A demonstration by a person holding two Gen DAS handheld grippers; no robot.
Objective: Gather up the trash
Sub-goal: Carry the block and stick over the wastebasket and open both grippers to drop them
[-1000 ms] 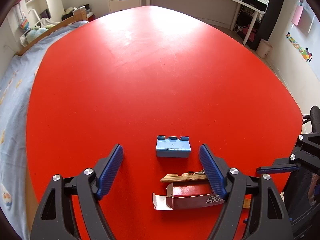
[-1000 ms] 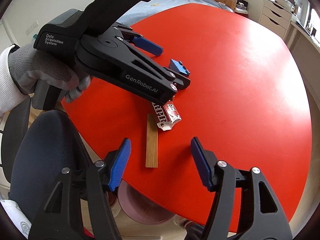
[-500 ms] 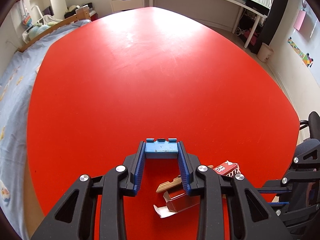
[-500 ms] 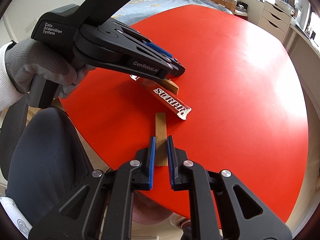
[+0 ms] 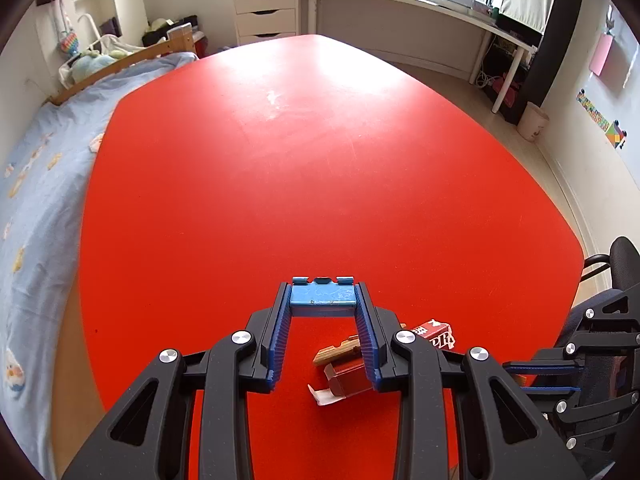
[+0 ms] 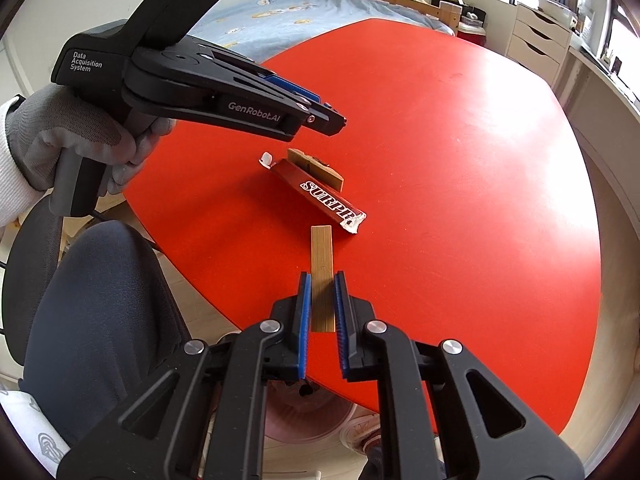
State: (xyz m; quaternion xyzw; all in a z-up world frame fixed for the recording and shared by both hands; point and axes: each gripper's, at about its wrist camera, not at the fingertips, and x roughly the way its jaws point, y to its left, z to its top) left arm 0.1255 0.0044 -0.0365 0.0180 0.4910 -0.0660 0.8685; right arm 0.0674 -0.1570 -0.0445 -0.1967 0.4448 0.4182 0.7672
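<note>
My left gripper (image 5: 322,292) is shut on a small blue plastic block (image 5: 322,299) and holds it a little above the red table (image 5: 304,168). In the right wrist view the left gripper (image 6: 334,120) hangs over the trash, held by a grey-gloved hand (image 6: 80,152). My right gripper (image 6: 322,280) is shut on a flat bamboo strip (image 6: 321,252) that lies at the table's near edge. A long red carton (image 6: 324,196) (image 5: 348,380) lies beyond the strip, with a wooden clip (image 6: 316,168) (image 5: 340,351) beside it.
A pink bin (image 6: 304,412) sits on the floor under the table's near edge. The person's knee (image 6: 92,320) and a dark chair (image 5: 616,256) are close by. A bed (image 5: 36,184) runs along the table's left side, with a desk and drawers (image 5: 266,8) beyond.
Both grippers have gone from open to shut: the left on the blue block, then rising with it; the right on the bamboo strip. The red carton has swung round on the table.
</note>
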